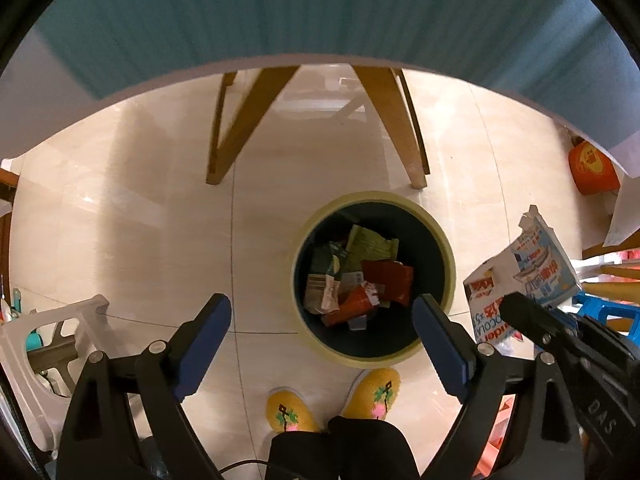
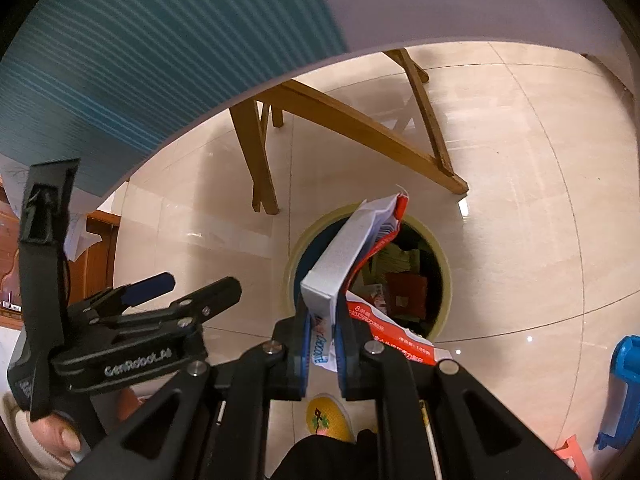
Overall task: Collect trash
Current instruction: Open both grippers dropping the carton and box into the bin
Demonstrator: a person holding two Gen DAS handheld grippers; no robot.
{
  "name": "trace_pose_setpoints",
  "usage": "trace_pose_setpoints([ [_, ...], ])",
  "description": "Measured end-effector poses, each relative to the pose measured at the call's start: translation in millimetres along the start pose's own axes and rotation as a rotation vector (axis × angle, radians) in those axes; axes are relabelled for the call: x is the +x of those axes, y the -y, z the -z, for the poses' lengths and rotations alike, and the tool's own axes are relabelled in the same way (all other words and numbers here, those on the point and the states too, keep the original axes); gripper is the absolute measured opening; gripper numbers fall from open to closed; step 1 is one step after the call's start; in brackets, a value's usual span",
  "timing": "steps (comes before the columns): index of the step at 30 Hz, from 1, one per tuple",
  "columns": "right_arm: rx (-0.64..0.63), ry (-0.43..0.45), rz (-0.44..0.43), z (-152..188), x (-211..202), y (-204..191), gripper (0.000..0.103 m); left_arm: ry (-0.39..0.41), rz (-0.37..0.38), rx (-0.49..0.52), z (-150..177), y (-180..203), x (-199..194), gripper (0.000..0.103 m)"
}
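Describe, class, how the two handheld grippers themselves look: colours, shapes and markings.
Both are black linkage frames with silver rivets and flat blue pads. The left gripper carries white "GenRobot" lettering; the right gripper shows "DAS" on its side in the left wrist view.

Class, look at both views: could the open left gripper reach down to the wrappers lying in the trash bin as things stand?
Probably yes. The left gripper is open and empty above the trash bin, whose mouth has no lid, so the wrappers lie exposed. The right gripper, holding a flattened carton, is close beside it and might crowd it.
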State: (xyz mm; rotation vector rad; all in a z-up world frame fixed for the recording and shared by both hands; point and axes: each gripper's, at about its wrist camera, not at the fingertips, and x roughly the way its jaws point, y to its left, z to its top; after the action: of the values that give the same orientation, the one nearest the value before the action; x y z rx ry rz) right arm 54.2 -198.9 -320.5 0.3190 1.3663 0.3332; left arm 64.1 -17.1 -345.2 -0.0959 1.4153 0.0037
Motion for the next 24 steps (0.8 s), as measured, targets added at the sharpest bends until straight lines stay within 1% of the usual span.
trace_pose_setpoints([
  [3,-0.007,-0.006,-0.001,-3.4,5.9,-7.3,0.011,0.013,-0.007,-0.019,1.9,-12.4,-4.8,0.091],
  [7,-0.027,-0.009,0.019,-7.7,14.3,-18.9,0.011,0.028,-0.014,-0.051,3.3,-28.9,-12.6,0.091],
  [11,-0.030,-0.036,0.043,-11.0,22.4,-29.4,0.012,0.044,-0.019,-0.075,4.1,-42.6,-18.6,0.092],
  [12,-0.035,-0.039,0.058,-11.0,24.5,-31.6,0.019,0.050,-0.021,-0.078,4.2,-44.8,-20.4,0.093],
  [13,-0.039,-0.044,0.065,-11.4,26.5,-33.0,0.036,0.055,-0.024,-0.081,4.5,-47.0,-21.9,0.097],
  [14,-0.040,-0.050,0.072,-11.4,28.6,-34.9,0.045,0.060,-0.026,-0.084,4.8,-48.9,-23.7,0.101],
  [15,-0.039,-0.050,0.077,-11.7,29.8,-35.9,0.061,0.065,-0.027,-0.087,5.2,-49.9,-25.4,0.102],
  [16,-0.039,-0.046,0.084,-11.5,30.8,-37.3,0.066,0.069,-0.028,-0.091,5.0,-51.5,-27.5,0.102],
  [24,-0.041,-0.036,0.107,-5.8,29.6,-42.0,0.066,0.087,-0.031,-0.103,7.7,-52.2,-40.2,0.102],
])
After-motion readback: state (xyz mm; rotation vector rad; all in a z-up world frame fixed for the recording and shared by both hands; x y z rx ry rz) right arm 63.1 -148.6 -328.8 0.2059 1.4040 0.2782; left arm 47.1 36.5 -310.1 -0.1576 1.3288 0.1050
